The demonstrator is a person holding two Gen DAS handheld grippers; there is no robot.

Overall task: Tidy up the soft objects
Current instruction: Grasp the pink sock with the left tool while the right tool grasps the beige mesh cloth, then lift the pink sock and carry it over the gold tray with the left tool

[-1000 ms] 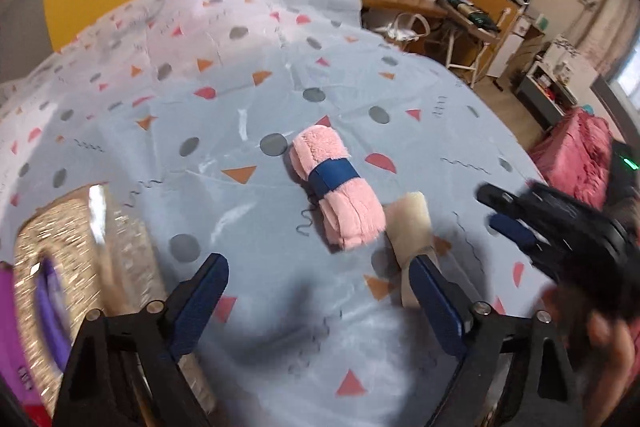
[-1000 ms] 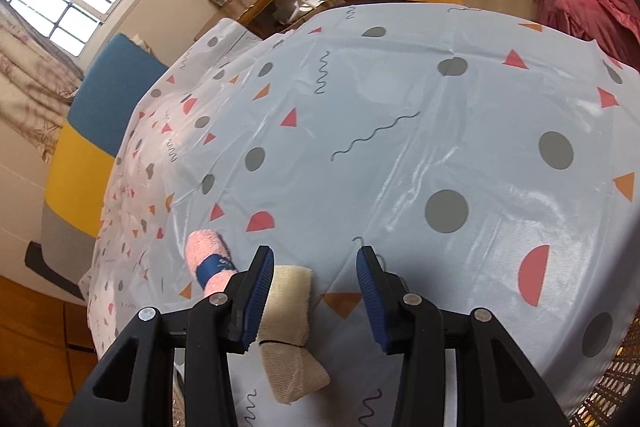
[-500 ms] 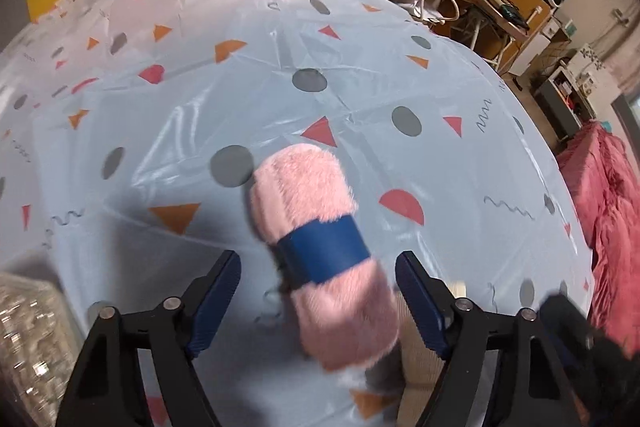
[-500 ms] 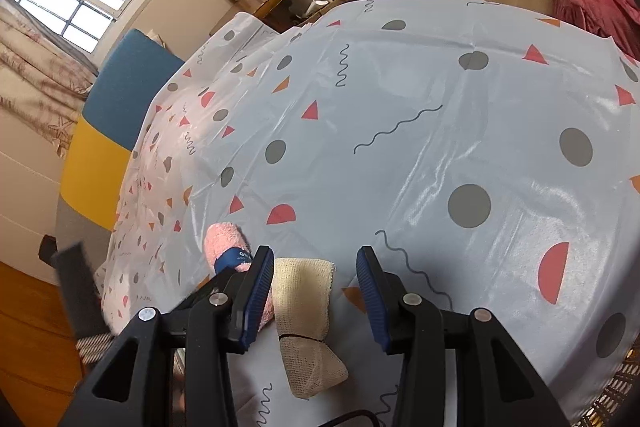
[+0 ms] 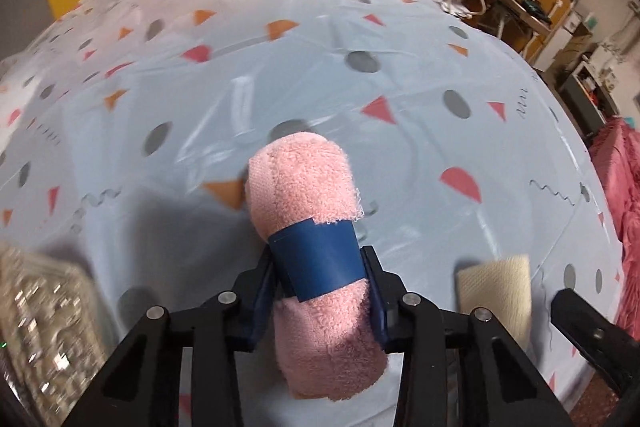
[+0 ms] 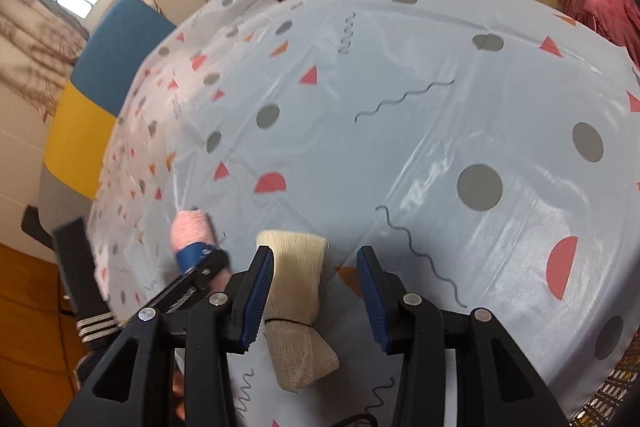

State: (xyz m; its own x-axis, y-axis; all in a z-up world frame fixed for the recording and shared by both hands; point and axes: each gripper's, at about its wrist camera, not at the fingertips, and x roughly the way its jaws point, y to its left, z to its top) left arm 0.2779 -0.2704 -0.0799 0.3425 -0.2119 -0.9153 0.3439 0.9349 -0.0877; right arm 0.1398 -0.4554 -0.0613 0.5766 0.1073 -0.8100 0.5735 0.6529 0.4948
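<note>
Left wrist view: the left gripper (image 5: 320, 287) is clenched on the pink towel roll (image 5: 316, 243), its blue pads pressing either side of the roll at the dark blue band (image 5: 320, 263). The roll points away along the fingers, over the pale blue patterned surface (image 5: 420, 87). Just to the right lies the cream cloth roll (image 5: 496, 283), with a black part of the right gripper (image 5: 592, 331) beside it. At the lower left edge sits a shiny woven basket (image 5: 40, 327), blurred.

Right wrist view: the right gripper (image 6: 316, 287) is spread wide around the cream cloth roll (image 6: 296, 291), which lies on the surface (image 6: 440, 127) and is tied near its closer end. The roll touches or nearly touches the left pad; the right pad stands apart from it. To the left, the pink towel roll (image 6: 190, 229) shows with its blue band (image 6: 192, 255) gripped by the left gripper (image 6: 208, 263). A woven rim (image 6: 612, 383) peeks in at the lower right edge
</note>
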